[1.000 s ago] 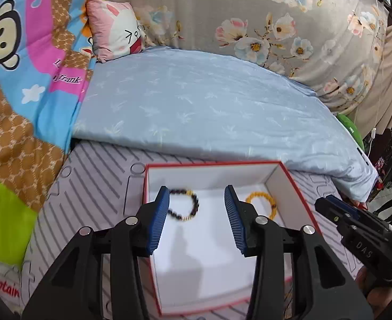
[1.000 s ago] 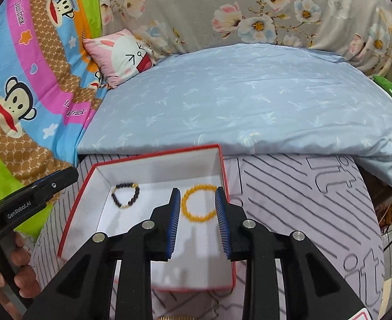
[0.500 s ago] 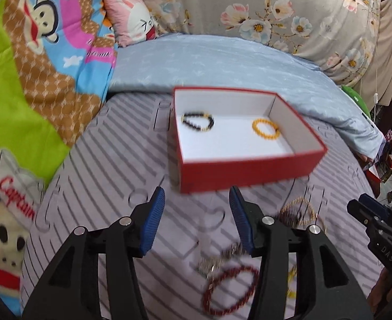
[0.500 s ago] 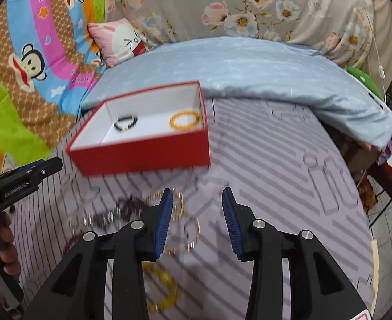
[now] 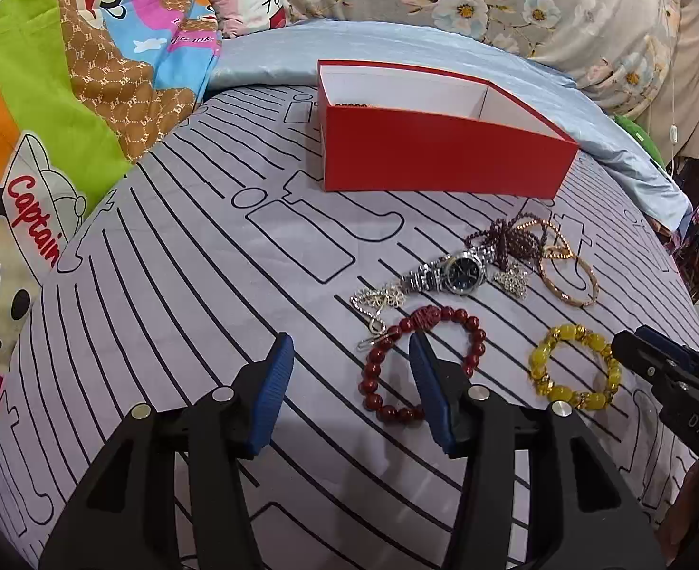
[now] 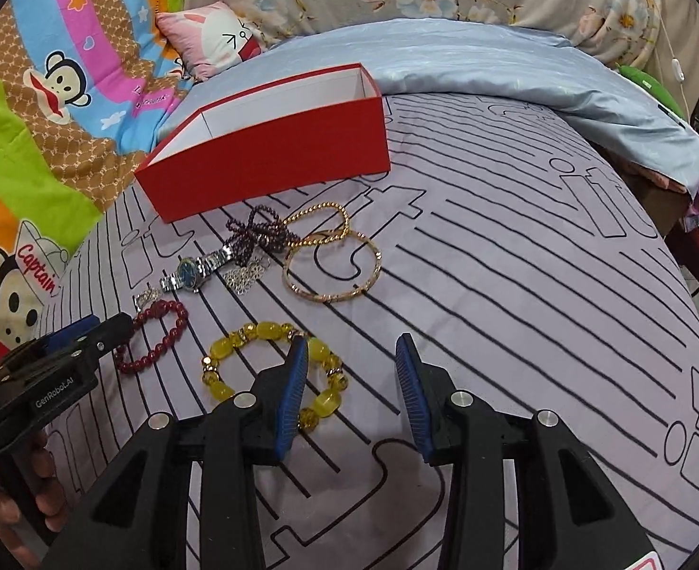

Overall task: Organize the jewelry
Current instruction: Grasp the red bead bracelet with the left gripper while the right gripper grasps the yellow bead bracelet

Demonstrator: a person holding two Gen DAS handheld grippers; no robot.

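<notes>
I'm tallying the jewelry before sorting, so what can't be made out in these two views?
- Box contents: its front wall hides the floor in both views; only a dark bead sliver shows in the left view.
- Red bracelet: the left gripper covers part.
- Yellow bracelet: the right gripper covers part.
- Watch dial: too small.

The left gripper (image 5: 351,351) pointed steeply downward, its blue pads parted with nothing between them. The right gripper (image 6: 351,351) angled down likewise — jaws apart, empty. Fingers (image 6: 26,513) of a hand wrapped the left gripper's handle.
</notes>
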